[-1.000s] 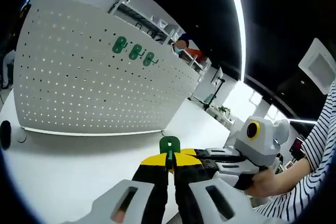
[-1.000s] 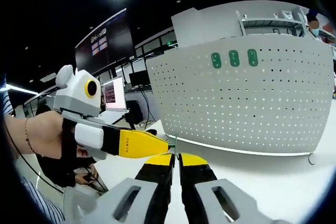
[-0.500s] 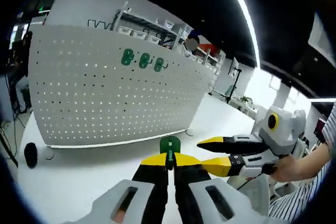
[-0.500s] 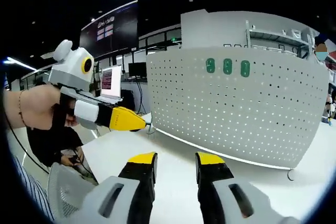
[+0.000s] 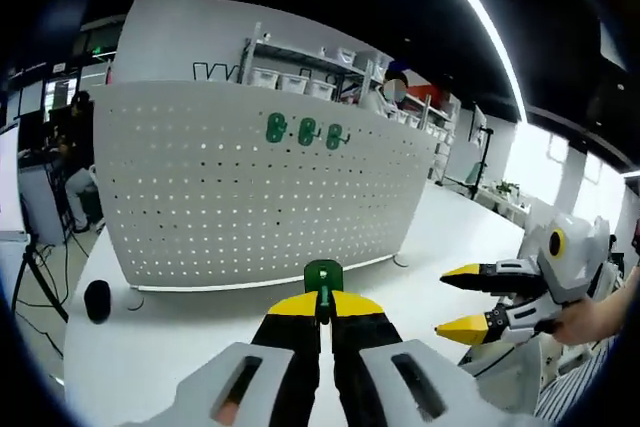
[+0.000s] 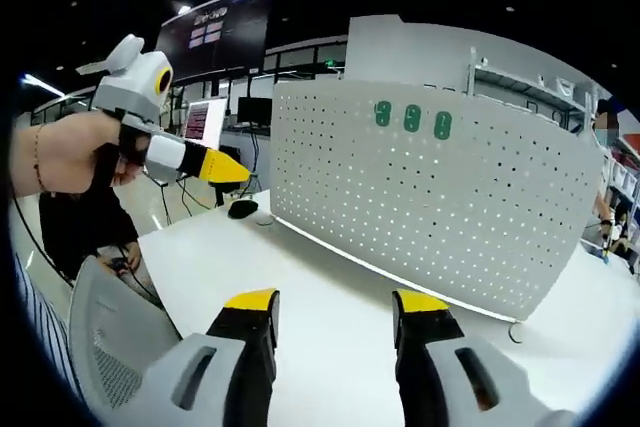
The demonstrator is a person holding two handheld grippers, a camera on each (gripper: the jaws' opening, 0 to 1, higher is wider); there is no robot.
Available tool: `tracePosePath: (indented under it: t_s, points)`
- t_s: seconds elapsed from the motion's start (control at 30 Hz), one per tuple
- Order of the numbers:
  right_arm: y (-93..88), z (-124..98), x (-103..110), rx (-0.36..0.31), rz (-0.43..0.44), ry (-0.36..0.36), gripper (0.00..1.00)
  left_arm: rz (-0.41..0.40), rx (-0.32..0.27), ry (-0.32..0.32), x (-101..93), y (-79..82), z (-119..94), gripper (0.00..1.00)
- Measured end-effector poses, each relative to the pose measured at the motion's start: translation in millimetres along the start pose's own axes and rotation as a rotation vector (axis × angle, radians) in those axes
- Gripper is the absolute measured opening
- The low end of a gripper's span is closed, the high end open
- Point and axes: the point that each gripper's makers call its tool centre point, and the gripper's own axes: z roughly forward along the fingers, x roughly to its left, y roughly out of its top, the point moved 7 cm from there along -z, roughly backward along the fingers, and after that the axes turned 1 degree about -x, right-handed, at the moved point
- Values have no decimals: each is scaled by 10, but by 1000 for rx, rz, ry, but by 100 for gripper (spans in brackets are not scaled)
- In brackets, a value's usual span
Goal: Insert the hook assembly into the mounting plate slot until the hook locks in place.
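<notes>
Green hook assembly [image 5: 322,275] sits clamped in my left gripper [image 5: 322,319]; right gripper [image 6: 335,307] gapes empty. Far white pegboard [image 5: 250,197] is unreached, insertion not begun.

White table [image 6: 330,297] bears upright perforated mounting plate [image 6: 440,207]; small dark object [image 5: 97,300] nearby.

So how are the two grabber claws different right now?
The left gripper has its jaws pressed together, pinching a small green hook; the right gripper has its jaws spread wide with nothing between them. The left one's tips sit in front of the white pegboard; the right one is off to the side. Both have yellow tips on black fingers.
</notes>
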Motion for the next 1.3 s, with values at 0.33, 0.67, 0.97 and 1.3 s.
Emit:
tracePosePath:
  t_s: [0.33,0.67,0.97,1.3]
  points:
    - [-267,-101,-41,54,-4,-10,57,7,-38,110,87,29,-28,1]
    - [-482,-85,-3,104,-45,5,77,22,-82,181,193,122,-68,2]
    - [-675,-92,-37,146,-52,-22,82,37,-113,225,189,162,3,2]
    - [-600,-33,-78,37,13,-99,88,59,-143,263,215,265,151,2]
